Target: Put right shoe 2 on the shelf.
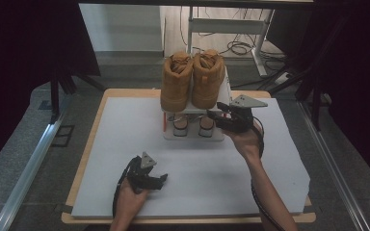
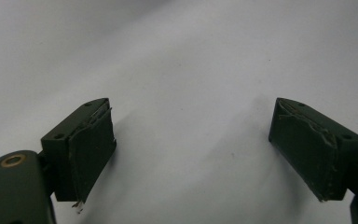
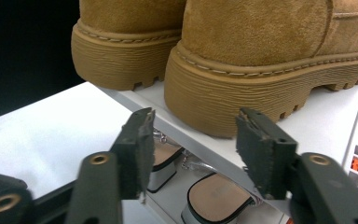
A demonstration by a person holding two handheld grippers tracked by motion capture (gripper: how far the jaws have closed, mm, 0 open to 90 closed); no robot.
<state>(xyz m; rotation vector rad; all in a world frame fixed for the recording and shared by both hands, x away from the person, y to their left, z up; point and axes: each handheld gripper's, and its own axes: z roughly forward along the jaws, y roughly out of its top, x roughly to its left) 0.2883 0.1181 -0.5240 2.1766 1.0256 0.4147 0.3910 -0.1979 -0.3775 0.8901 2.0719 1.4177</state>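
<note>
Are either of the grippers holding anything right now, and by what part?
No, nothing is held. The right gripper has open jaws just short of the tan boots on the shelf; the left gripper is open over the table.

A pair of tan suede boots (image 1: pixel 191 79) with thick ridged soles stands upright, side by side, on the top shelf of a small white rack (image 1: pixel 225 98), heels facing the right gripper (image 1: pixel 213 114), which sits just below and before the nearer boot's heel.
</note>
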